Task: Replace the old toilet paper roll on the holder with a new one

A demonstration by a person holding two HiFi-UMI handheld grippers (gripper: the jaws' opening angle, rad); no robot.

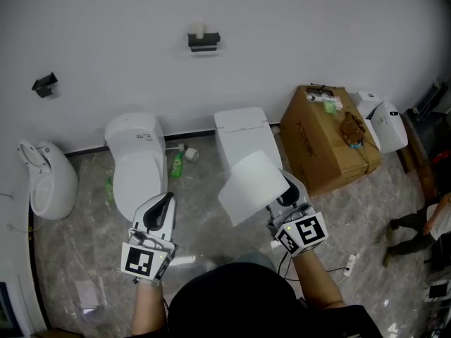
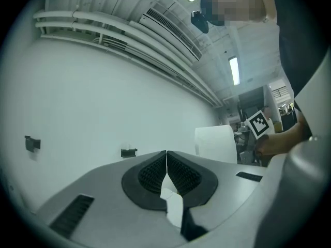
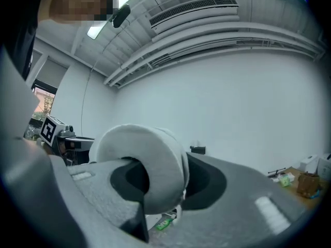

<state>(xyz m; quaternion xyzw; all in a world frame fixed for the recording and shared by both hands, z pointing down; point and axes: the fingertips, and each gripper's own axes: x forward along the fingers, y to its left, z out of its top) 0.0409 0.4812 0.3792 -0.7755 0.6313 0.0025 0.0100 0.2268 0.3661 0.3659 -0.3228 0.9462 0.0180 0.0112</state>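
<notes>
On the wall: holder [image 1: 204, 41] with a pale stub on top, likely the old roll [image 1: 199, 29], well apart from both grippers.
Right gripper [image 1: 287, 197]: jaws clamped across the new toilet paper roll [image 1: 248, 187], held level, ready for the holder.
Left gripper [image 1: 162, 206]: jaws together on nothing, probably kept free to pull the old roll off.

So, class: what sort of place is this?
Probably a test or storage room for bathroom fittings: several white ceramic toilets stand side by side near a brown cardboard box, below a black wall holder.
</notes>
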